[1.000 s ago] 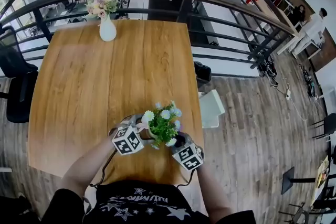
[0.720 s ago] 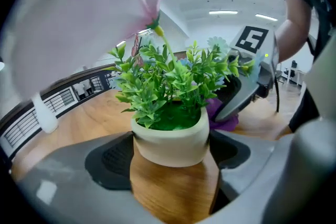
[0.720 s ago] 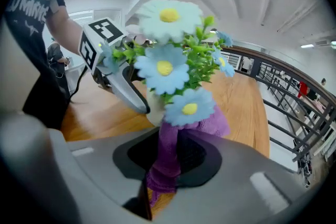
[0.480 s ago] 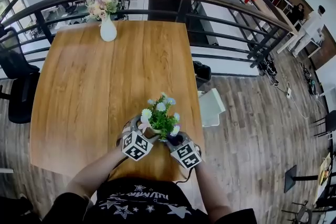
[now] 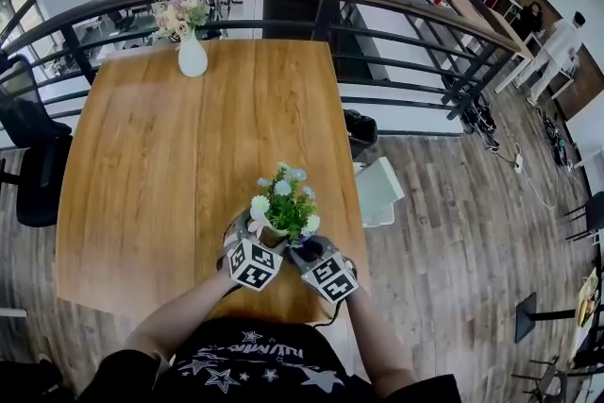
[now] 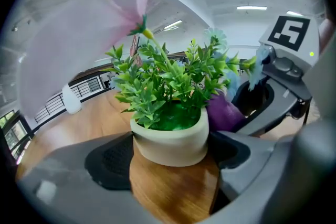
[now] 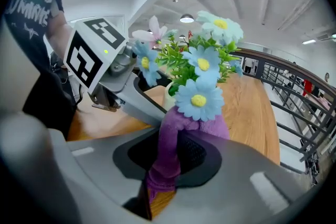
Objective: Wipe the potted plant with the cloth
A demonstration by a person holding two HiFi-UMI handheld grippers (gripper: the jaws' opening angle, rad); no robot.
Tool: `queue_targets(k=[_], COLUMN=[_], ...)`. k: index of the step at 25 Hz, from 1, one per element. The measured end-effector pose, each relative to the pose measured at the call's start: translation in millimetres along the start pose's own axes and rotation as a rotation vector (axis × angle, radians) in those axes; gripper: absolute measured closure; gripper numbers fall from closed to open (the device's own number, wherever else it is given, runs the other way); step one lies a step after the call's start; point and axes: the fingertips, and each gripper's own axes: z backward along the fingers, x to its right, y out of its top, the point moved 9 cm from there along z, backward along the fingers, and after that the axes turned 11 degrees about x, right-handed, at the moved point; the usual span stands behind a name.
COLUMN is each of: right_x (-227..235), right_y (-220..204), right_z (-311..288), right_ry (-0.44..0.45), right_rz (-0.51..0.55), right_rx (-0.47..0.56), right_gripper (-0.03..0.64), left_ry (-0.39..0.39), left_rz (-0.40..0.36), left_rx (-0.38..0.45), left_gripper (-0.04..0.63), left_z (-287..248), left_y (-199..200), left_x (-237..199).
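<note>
Wooden worktop [image 5: 170, 165], near edge: potted plant [image 5: 283, 208] has nudged slightly away from me, my left claw [image 6: 169, 157] clamped round its pot, right claw [image 7: 168, 157] pinching the purple cloth [image 7: 176, 131] against it; wiping looks under way.

Wooden table [image 5: 179, 165], white flower vase [image 5: 192, 59]

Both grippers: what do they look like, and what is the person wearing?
The left gripper and right gripper are grey with black textured pads; each carries a white cube of black square markers. The person wears a black shirt printed with white stars.
</note>
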Motion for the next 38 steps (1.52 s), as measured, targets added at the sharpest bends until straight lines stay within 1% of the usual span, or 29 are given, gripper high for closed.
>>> queue_targets(k=[5, 9, 15, 19, 22, 24, 27, 31, 35, 38], right_x=[0, 5, 10, 15, 18, 15, 1, -27, -55, -80], right_y=[0, 1, -8, -17, -17, -16, -17, -15, -6, 2], right_z=[3, 7, 17, 16, 23, 30, 38, 41, 48, 55], right_ry=[-0.023, -0.039, -0.031, -0.026, -0.068, -0.105, -0.139, -0.150, -0.184, -0.184], right_rz=[0.011, 0.013, 0.001, 0.005, -0.003, -0.012, -0.025, -0.017, -0.021, -0.014], right_rx=[-0.012, -0.012, -0.002, -0.004, 0.003, 0.008, 0.007, -0.025, -0.010, 0.014], right_gripper=[0.531, 0.531, 0.531, 0.531, 0.531, 0.531, 0.531, 0.531, 0.531, 0.531], left_ry=[-0.032, -0.056, -0.017, 0.012, 0.017, 0.013, 0.021, 0.047, 0.067, 0.070], left_rz=[0.009, 0.011, 0.080, 0.099, 0.128, 0.135, 0.136, 0.168, 0.208, 0.220], left_rx=[0.004, -0.010, -0.013, -0.016, 0.005, 0.020, 0.051, 0.083, 0.094, 0.094], left_gripper=[0.123, 0.123, 0.124, 0.123, 0.123, 0.123, 0.123, 0.123, 0.123, 0.123], left_z=[0, 2, 15, 21, 37, 51, 72, 106, 148, 177], left_y=[0, 0, -8, -24, -25, -25, -29, -40, -55, -65], left_x=[-3, -7, -2, -1, 2, 5, 6, 2, 1, 2])
